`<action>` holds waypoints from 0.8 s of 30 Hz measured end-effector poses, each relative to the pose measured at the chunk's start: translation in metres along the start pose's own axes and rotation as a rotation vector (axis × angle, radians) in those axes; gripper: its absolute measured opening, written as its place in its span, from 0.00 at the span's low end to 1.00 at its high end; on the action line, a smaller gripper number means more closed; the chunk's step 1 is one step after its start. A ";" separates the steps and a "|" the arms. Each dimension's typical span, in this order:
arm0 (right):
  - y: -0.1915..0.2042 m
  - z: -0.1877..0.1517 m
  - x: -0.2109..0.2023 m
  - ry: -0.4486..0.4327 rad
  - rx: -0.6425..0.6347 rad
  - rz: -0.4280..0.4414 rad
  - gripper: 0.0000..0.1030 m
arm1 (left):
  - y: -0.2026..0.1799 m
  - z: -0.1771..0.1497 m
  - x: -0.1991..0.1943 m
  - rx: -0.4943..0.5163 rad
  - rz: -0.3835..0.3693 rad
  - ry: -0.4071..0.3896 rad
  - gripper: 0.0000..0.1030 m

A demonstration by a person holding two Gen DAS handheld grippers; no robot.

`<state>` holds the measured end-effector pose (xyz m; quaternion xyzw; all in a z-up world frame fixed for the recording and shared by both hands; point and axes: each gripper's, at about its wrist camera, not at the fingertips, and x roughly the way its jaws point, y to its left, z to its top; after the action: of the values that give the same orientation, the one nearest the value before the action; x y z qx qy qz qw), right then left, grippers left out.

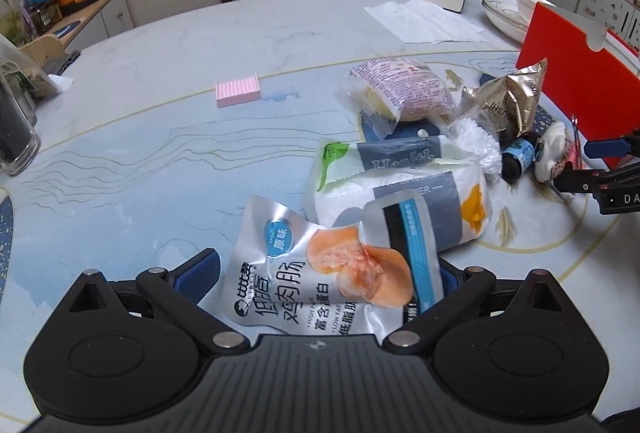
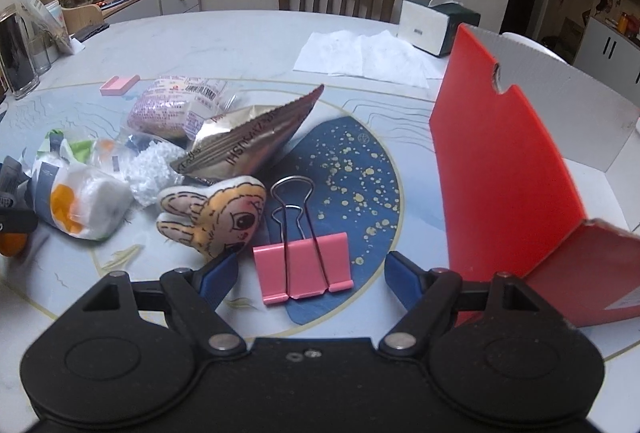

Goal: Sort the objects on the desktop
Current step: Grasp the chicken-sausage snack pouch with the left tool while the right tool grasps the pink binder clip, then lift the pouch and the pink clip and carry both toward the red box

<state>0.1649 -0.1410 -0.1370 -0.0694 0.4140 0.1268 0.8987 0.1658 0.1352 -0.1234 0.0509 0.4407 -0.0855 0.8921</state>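
Left claw [image 1: 330,279] wide around silver snack pouch [image 1: 320,273], contact unclear. Right claw [image 2: 310,279] wide, straddling pink binder clip [image 2: 304,265] on table [image 2: 224,45]; only right view shows clip. Red box [image 2: 500,161] at right edge.

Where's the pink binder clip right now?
In the right wrist view the pink binder clip lies on the table between the open right gripper's fingers, beside the rabbit plush.

left tongs [image 1: 332,273] spread wide, right tongs [image 2: 310,277] spread wide
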 end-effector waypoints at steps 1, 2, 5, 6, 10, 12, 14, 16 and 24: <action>0.000 0.000 0.002 0.004 0.000 0.006 0.77 | 0.001 0.000 0.001 -0.001 -0.005 0.006 1.00; 0.000 0.000 0.004 0.008 0.000 0.010 0.77 | 0.002 0.000 0.003 -0.004 -0.012 0.011 1.00; 0.000 0.002 0.006 0.007 0.003 0.026 0.77 | 0.006 0.000 0.006 -0.020 -0.029 0.019 0.99; 0.000 0.003 0.007 0.006 0.002 0.030 0.77 | 0.007 0.000 0.006 -0.025 -0.037 0.017 0.99; -0.002 0.004 0.008 0.003 0.014 0.046 0.77 | 0.011 0.000 0.006 -0.044 -0.058 0.014 0.99; -0.002 0.005 0.009 0.002 0.011 0.049 0.77 | 0.013 0.000 0.006 -0.053 -0.064 0.011 0.98; -0.002 0.005 0.009 0.001 0.014 0.050 0.77 | 0.014 0.000 0.005 -0.062 -0.070 0.010 0.97; -0.002 0.005 0.009 -0.001 0.020 0.056 0.75 | 0.015 0.000 0.004 -0.074 -0.080 0.008 0.95; -0.002 0.006 0.004 -0.004 0.027 0.068 0.50 | 0.017 -0.002 -0.002 -0.108 -0.105 0.002 0.88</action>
<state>0.1729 -0.1411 -0.1360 -0.0427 0.4162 0.1519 0.8955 0.1668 0.1523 -0.1229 -0.0206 0.4478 -0.1083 0.8873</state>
